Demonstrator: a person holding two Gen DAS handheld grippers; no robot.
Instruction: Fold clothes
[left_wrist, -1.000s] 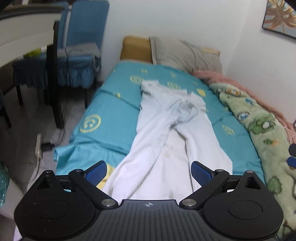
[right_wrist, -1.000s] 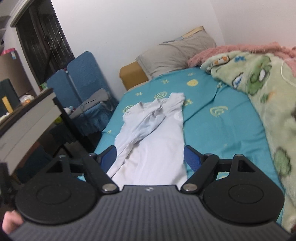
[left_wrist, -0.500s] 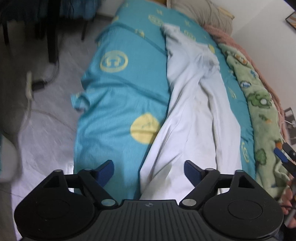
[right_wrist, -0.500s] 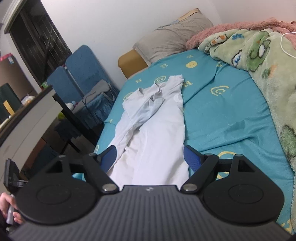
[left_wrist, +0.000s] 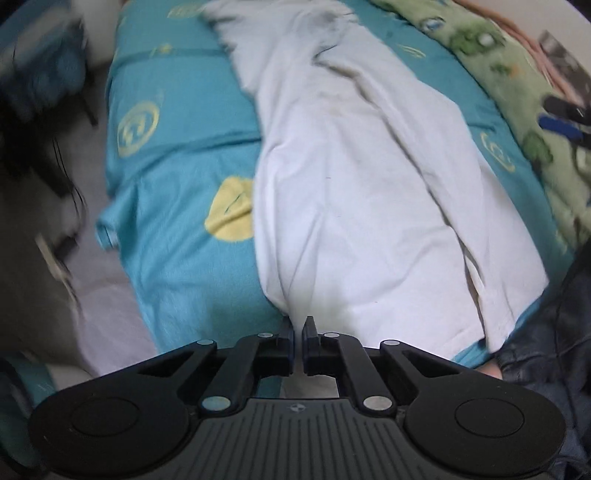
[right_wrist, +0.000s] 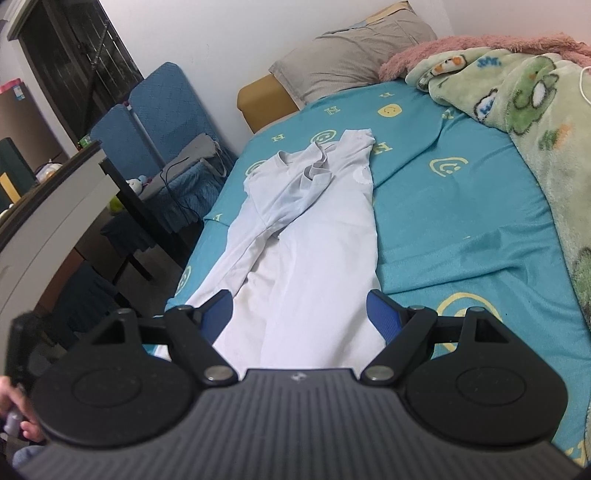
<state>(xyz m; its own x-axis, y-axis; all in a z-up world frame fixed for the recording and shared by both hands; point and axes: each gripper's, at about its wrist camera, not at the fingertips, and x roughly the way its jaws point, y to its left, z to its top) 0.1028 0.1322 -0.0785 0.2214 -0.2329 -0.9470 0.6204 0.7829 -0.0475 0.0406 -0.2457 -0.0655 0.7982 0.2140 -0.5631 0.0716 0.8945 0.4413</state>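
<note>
A white shirt (left_wrist: 354, 192) lies lengthwise on the teal bed sheet (left_wrist: 177, 236), its sides folded inward and its hem at the near bed edge. My left gripper (left_wrist: 298, 325) is shut on the hem's left corner. In the right wrist view the same white shirt (right_wrist: 314, 236) runs from the collar near the pillow down to my right gripper (right_wrist: 300, 310), which is open just above the hem, its blue pads on either side of the cloth.
A green cartoon blanket (right_wrist: 535, 122) covers the bed's right side. A grey pillow (right_wrist: 351, 62) lies at the head. Blue chairs (right_wrist: 162, 122) and a dark table (right_wrist: 55, 192) stand left of the bed. Floor with cables (left_wrist: 62, 206) lies beside the bed.
My left gripper has dropped to the near hem and closed on it. My right gripper has stayed open and moved slightly lower toward the hem.
</note>
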